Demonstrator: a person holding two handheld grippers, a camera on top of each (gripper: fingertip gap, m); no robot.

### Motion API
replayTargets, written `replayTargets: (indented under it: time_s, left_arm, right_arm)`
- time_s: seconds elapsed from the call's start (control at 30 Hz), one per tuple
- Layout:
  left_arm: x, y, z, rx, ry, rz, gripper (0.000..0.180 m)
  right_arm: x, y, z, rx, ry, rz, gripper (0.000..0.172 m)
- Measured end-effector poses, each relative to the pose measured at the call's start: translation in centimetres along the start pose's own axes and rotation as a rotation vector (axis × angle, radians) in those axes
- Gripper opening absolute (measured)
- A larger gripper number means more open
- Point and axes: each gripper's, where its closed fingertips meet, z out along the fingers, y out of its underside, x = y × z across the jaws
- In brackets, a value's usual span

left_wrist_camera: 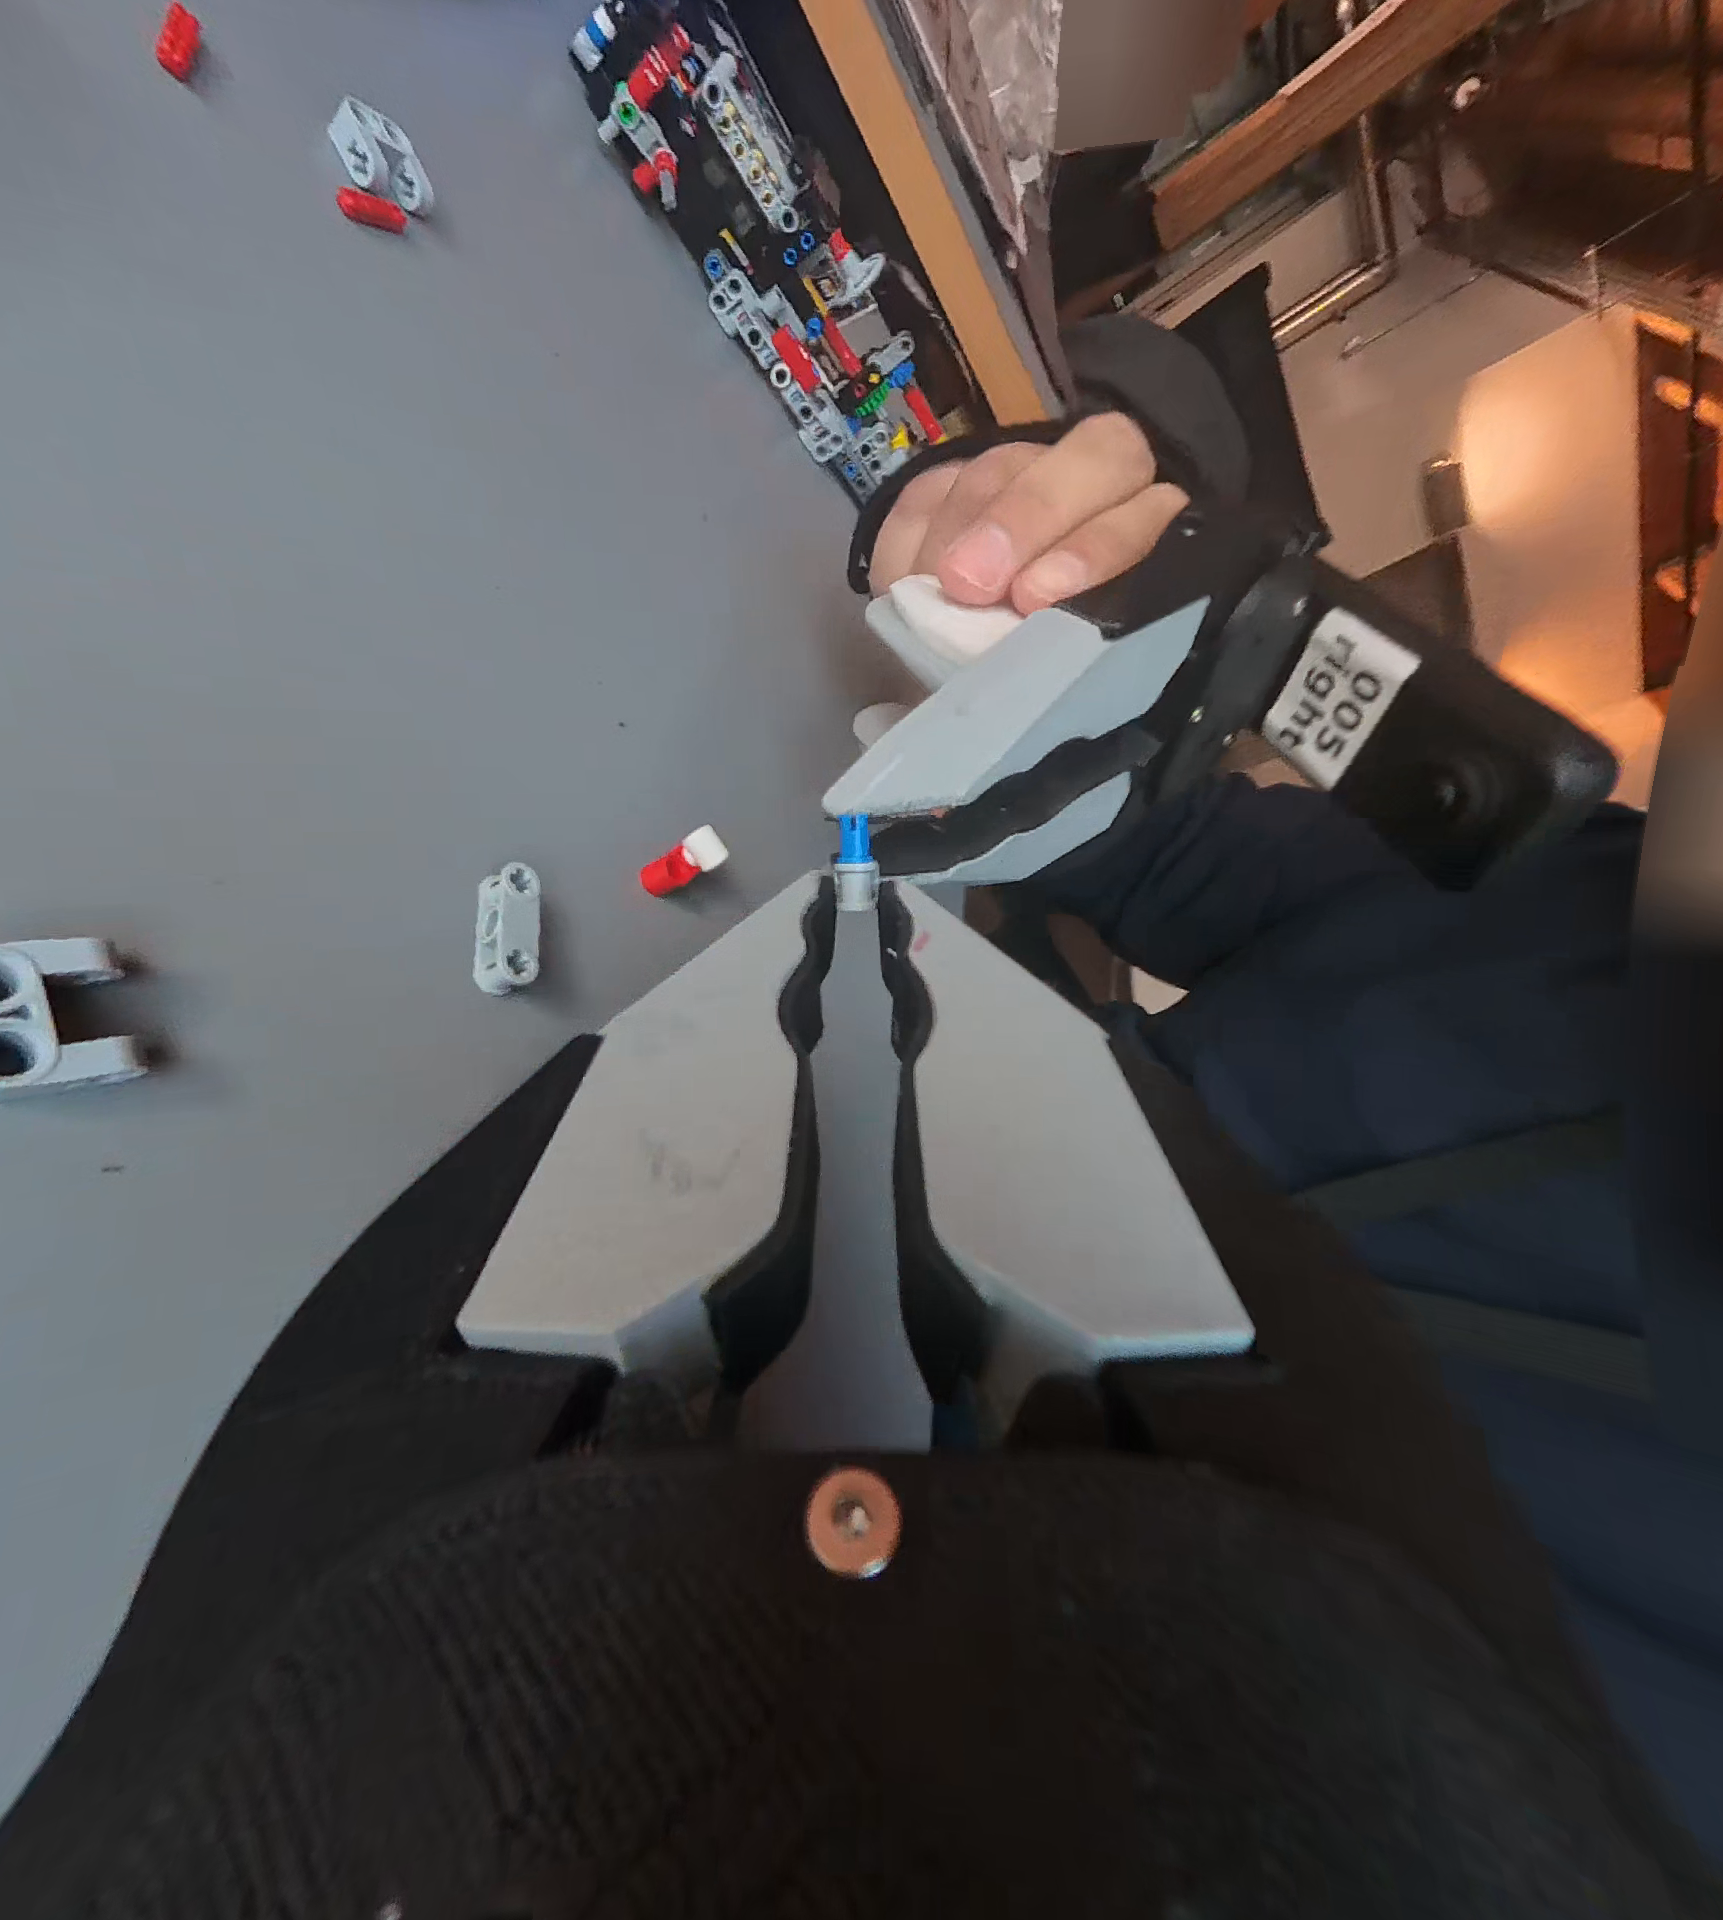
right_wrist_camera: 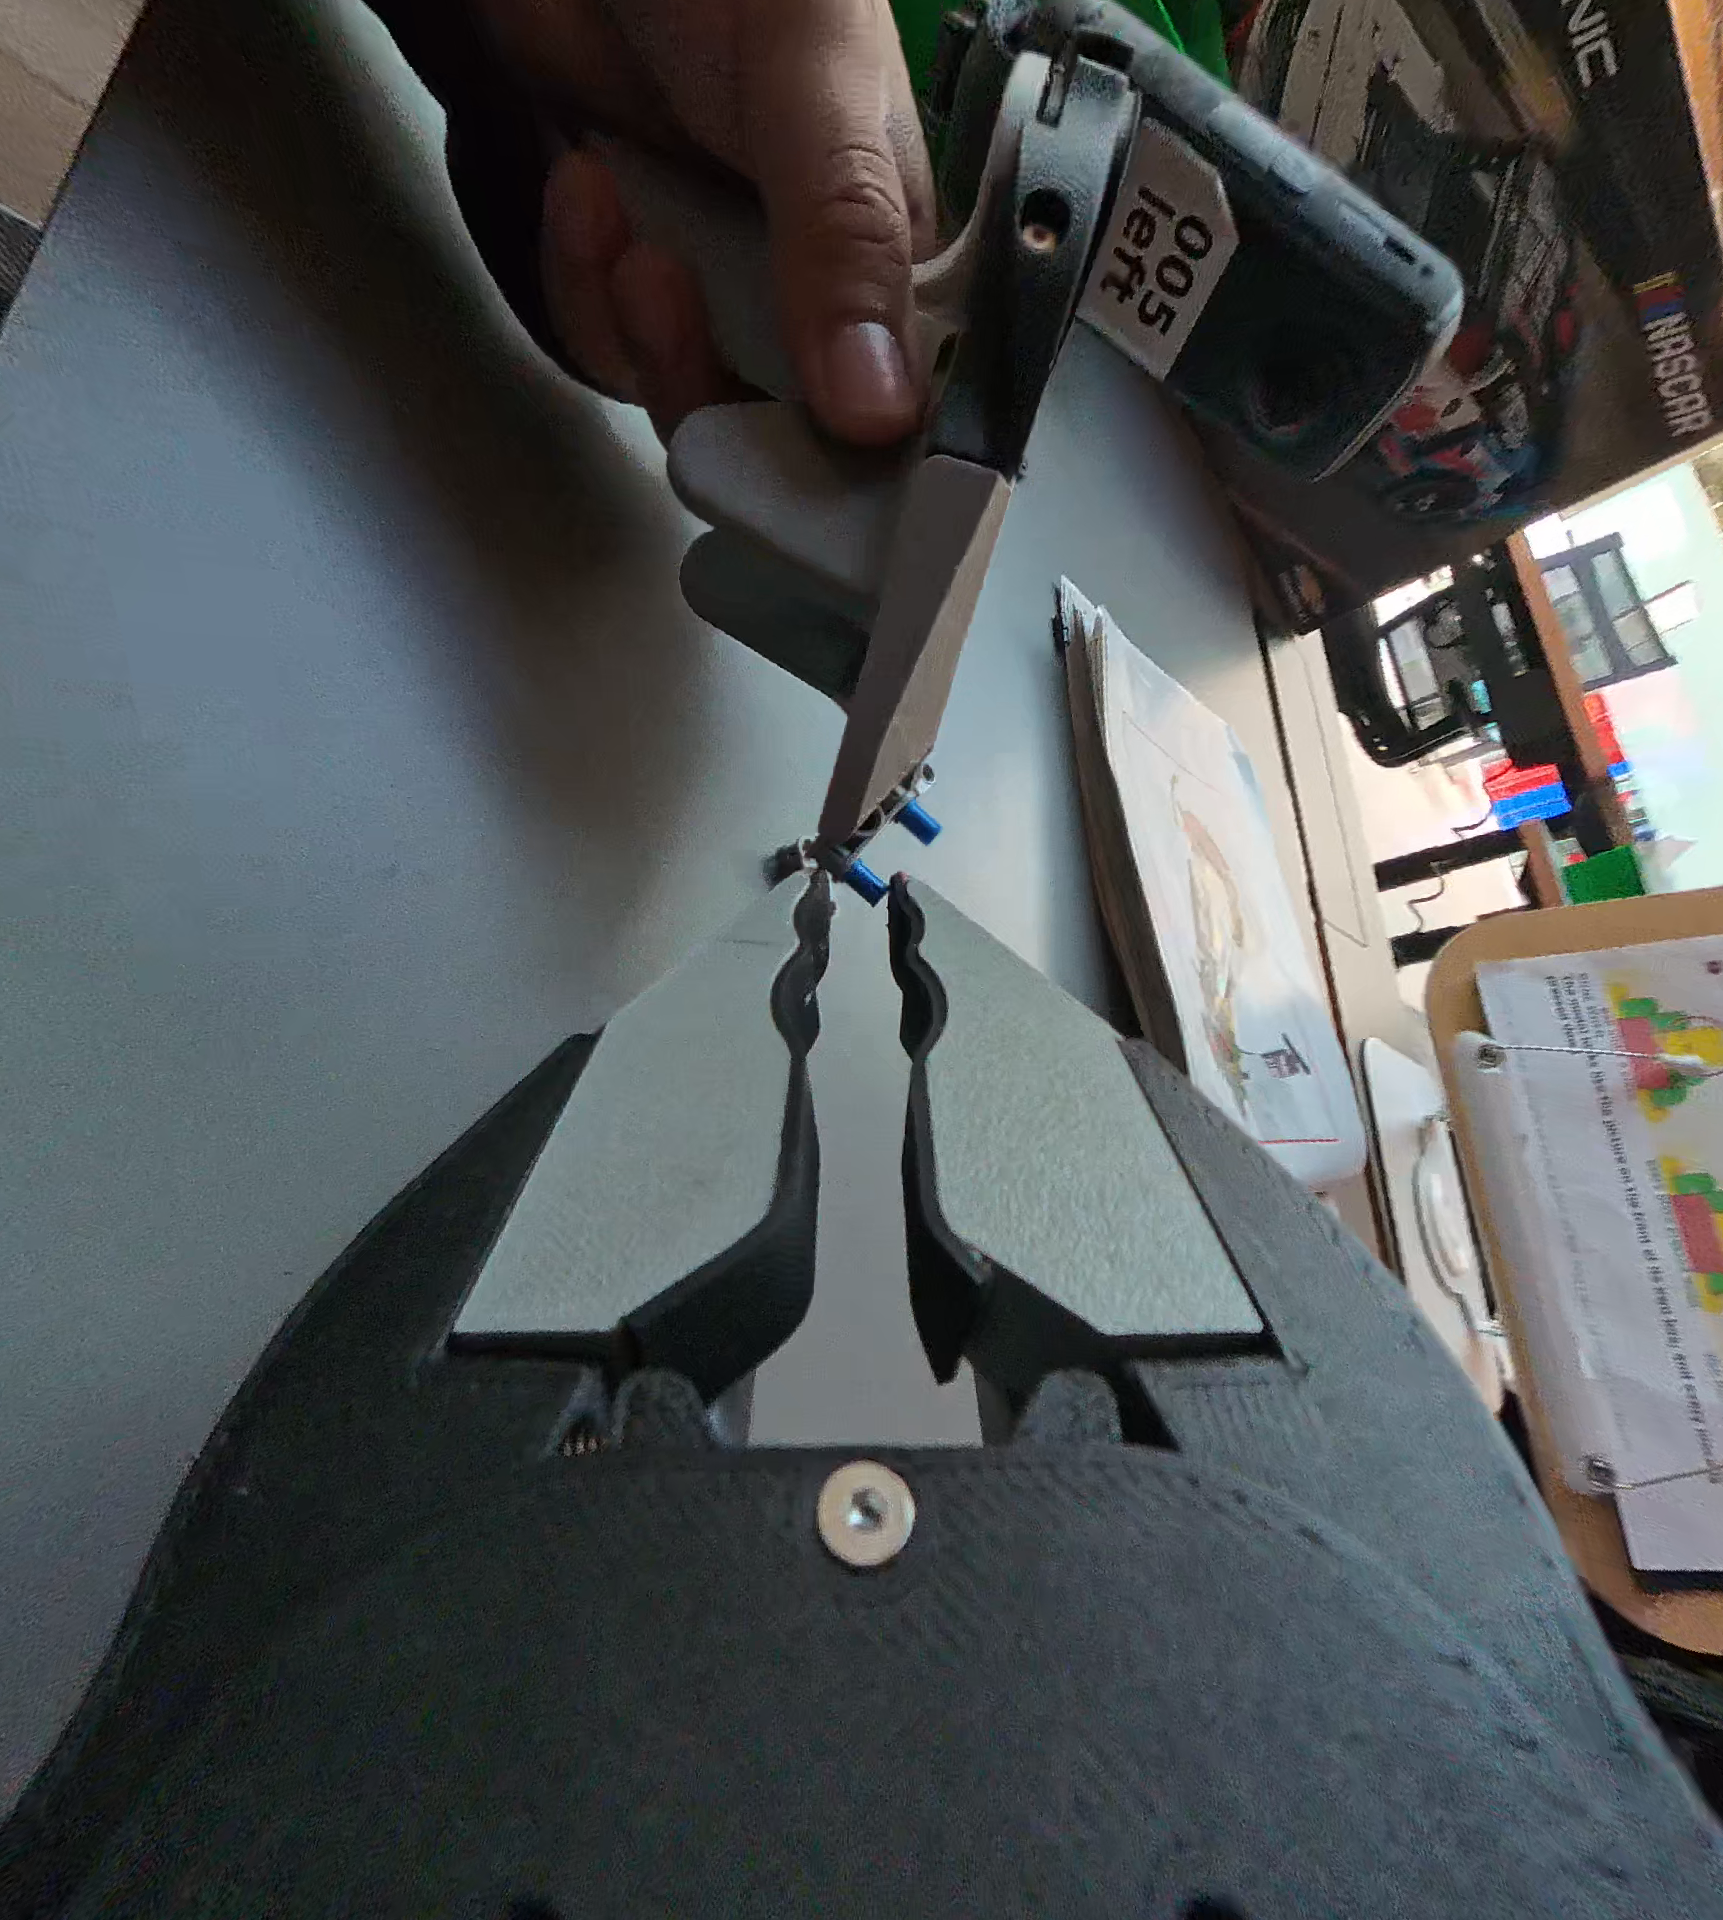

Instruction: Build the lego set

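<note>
Grey table (left_wrist_camera: 213,623); left tool (left_wrist_camera: 854,894) pinching grey part (left_wrist_camera: 854,885), right tool (right_wrist_camera: 862,883) around blue pin (right_wrist_camera: 865,881), contact unclear.

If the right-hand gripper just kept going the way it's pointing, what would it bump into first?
Most likely the blue pin at its fingertips, on the small grey beam the left gripper grips. Depth is hard to judge, but the pin looks nearly touching.

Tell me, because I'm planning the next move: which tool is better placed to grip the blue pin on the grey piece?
Right, probably. The right tool has its tips either side of the blue pin, while the left tool is occupied clamping the grey piece.
</note>
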Motion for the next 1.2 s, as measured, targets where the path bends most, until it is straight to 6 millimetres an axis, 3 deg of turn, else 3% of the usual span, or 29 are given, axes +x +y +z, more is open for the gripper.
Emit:
replayTargets:
  time_s: [0.17,0.4,0.53,0.63,0.73,0.93,1.07,1.2]
  left_arm:
    - [0.1,-0.6,-0.2,0.052,0.032,-0.028,0.006]
    - [-0.3,-2.6,-1.7,0.124,-0.143,0.190,0.011]
    - [0.1,-2.9,-3.3,0.081,-0.314,0.566,0.036]
    - [0.7,-2.5,-3.8,-0.010,-0.481,0.912,0.035]
    - [1.7,-2.6,-3.1,-0.080,-0.536,1.124,0.030]
    - [2.3,-1.9,-0.6,-0.225,-0.462,1.248,0.017]
    - [1.3,-1.2,0.3,-0.299,-0.443,1.251,0.008]
    - [1.0,-1.5,0.7,-0.263,-0.442,1.168,0.008]
  right_arm:
    - [0.3,0.2,0.0,-0.040,0.063,-0.066,0.002]
    - [1.0,0.0,0.2,0.087,-0.088,0.361,0.001]
    - [1.4,-0.1,-0.6,0.179,-0.225,0.604,0.001]
    - [1.1,-0.5,-1.1,0.259,-0.386,0.791,0.001]
    - [1.1,-1.2,-1.6,0.326,-0.494,0.908,0.001]
    - [0.5,-1.7,-2.2,0.360,-0.591,0.956,0.001]
    - [0.5,-1.9,-2.6,0.392,-0.628,0.981,0.000]
    - [0.8,-1.2,-2.6,0.392,-0.614,0.993,0.000]
